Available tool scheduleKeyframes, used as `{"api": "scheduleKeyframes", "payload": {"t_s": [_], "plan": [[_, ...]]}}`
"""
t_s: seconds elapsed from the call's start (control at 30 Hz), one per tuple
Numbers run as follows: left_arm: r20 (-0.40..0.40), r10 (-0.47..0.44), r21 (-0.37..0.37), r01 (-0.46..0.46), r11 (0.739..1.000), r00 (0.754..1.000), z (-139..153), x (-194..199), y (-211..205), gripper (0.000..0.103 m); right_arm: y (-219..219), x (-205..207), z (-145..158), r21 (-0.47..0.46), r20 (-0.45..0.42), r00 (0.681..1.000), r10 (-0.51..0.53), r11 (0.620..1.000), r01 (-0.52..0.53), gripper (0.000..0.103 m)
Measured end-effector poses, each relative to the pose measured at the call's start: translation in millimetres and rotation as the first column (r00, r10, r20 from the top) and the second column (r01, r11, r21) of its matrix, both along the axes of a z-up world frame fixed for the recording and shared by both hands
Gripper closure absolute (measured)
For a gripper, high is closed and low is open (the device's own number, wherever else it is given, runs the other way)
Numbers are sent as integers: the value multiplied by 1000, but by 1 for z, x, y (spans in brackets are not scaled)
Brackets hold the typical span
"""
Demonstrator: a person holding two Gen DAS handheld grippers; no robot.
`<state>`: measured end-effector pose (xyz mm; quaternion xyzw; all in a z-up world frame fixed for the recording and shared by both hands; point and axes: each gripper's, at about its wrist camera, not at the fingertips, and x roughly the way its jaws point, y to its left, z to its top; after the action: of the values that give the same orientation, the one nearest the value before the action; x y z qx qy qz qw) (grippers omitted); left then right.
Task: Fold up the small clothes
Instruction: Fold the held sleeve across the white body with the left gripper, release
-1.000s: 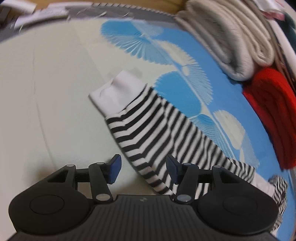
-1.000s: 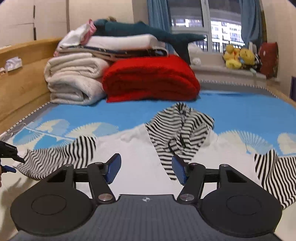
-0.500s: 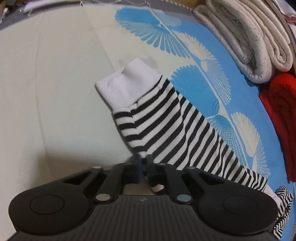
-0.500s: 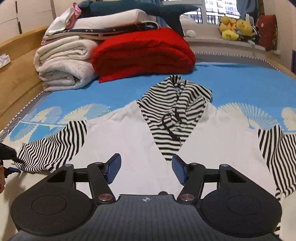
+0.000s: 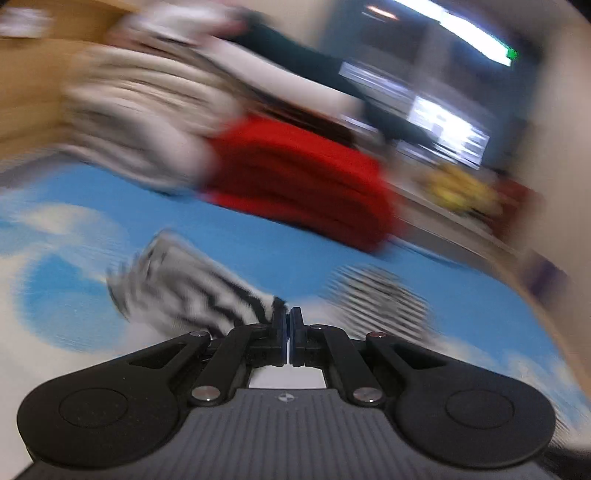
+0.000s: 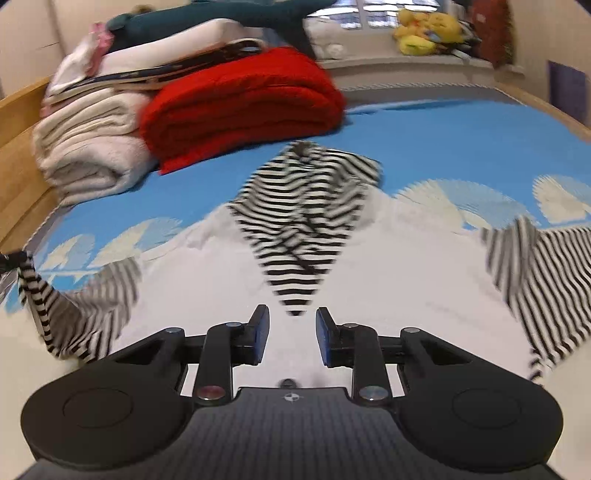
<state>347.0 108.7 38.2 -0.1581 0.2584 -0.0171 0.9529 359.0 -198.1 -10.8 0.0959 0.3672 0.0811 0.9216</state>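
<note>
A small white hoodie (image 6: pixel 399 266) with black-and-white striped hood (image 6: pixel 299 221) and striped sleeves lies spread on the bed. My left gripper (image 5: pixel 287 321) is shut on the left striped sleeve (image 5: pixel 192 291) and holds it lifted; that view is blurred. In the right wrist view the lifted left sleeve (image 6: pixel 74 314) hangs at the far left. My right gripper (image 6: pixel 291 325) is open and empty, low over the white front below the hood. The right striped sleeve (image 6: pixel 543 280) lies flat at the right.
A folded red blanket (image 6: pixel 240 99) and a stack of cream blankets (image 6: pixel 88 147) stand at the back left on the blue patterned sheet (image 6: pixel 443 147). A wooden bed frame (image 6: pixel 18 122) runs along the left. Yellow plush toys (image 6: pixel 424 33) sit on the windowsill.
My left gripper closed on the left sleeve, lifted it and swung round towards the hood. My right gripper moved closer over the hoodie front, still open.
</note>
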Motion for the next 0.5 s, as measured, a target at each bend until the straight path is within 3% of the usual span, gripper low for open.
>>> {"api": "scheduleKeyframes", "payload": {"t_s": [0.03,0.1,0.17,0.2,0.3,0.37,0.5], "plan": [[-31,-99,-35,98,995,995,-4,3,-20,101,-5,1,-2,1,-9,1000,-24,1000,24,74],[-117,-299,-148,281,948,947,-18,8,-56,92,-18,4,-6,7,-36,996,-76,997,77,73],[-175,-378,-224,337,915,909,-29,13,-71,82,-32,6,-11,28,-66,990,-121,992,123,65],[-181,-368,-227,326,918,912,-31,15,-69,79,-38,7,-14,45,-82,987,-141,988,145,63],[-205,-236,-183,200,963,950,-36,25,-44,78,-55,11,-23,102,-139,973,-186,974,201,58],[-253,-86,-148,49,988,964,-44,31,-21,78,-60,13,-31,143,-180,965,-192,965,219,57],[-361,143,-27,-163,986,921,-57,45,9,78,-63,20,-49,209,-265,946,-188,946,247,54]]}}
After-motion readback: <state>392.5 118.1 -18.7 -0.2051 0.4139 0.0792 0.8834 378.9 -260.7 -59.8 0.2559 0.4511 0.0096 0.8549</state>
